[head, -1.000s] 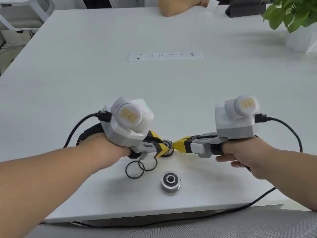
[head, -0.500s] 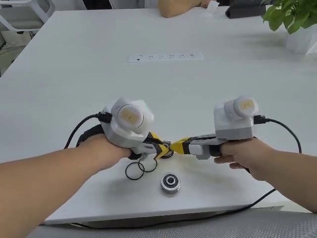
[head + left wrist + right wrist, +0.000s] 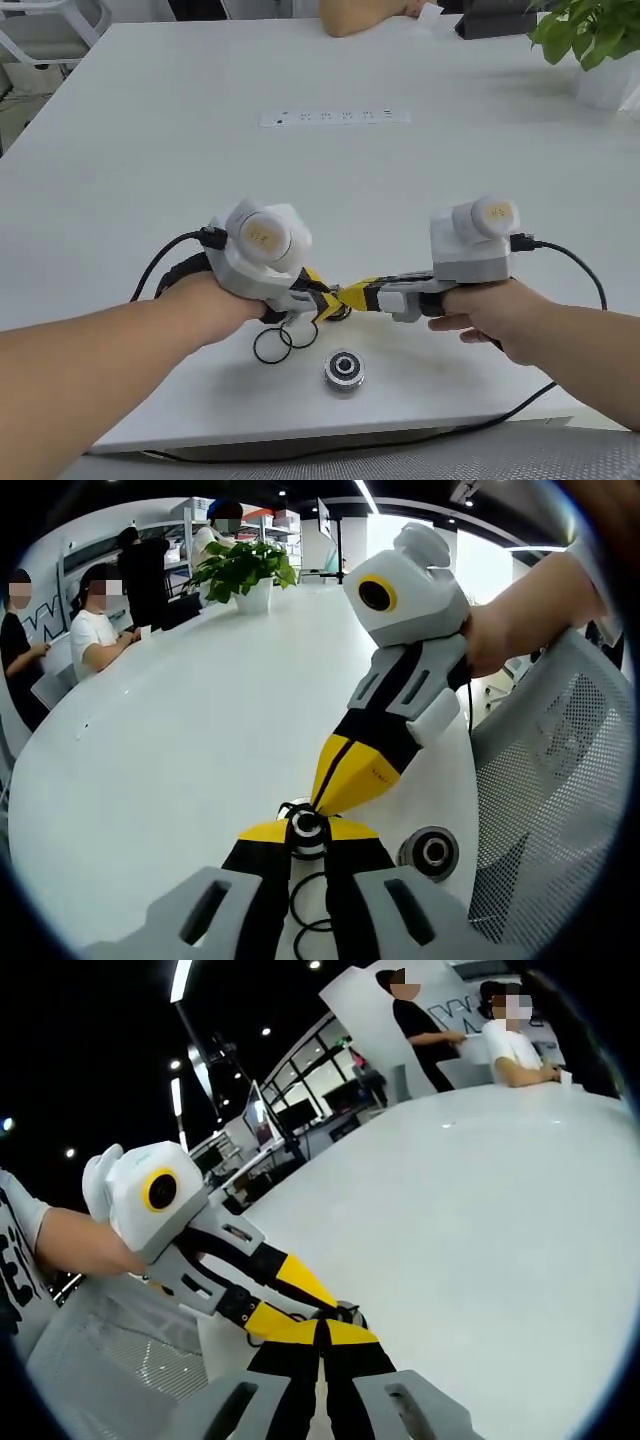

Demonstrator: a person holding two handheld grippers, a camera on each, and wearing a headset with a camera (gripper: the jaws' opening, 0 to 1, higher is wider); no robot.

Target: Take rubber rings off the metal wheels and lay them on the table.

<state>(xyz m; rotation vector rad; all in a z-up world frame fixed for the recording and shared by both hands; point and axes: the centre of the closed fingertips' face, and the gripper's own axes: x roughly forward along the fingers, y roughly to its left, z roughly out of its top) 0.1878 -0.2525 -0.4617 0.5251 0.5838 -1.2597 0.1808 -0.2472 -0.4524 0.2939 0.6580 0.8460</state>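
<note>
Table: we worked at a broad white table (image 3: 150, 150), evenly lit.
Socket strip: we saw a white socket strip (image 3: 333, 116) lying flat near the table's middle.
Plant: a leafy potted plant (image 3: 585, 30) stood at the table's far right corner.
Chairs: a white chair (image 3: 60, 25) stood off the table's far left corner; a grey mesh chair (image 3: 560, 780) sat at its near edge.
People: we saw seated people (image 3: 95, 630) along the table's far side.
Light: bright ceiling strips (image 3: 182, 980) hung above the table under a dark ceiling.
Glass wall: glazed partitions (image 3: 320, 1070) stood beyond the table's end.
</note>
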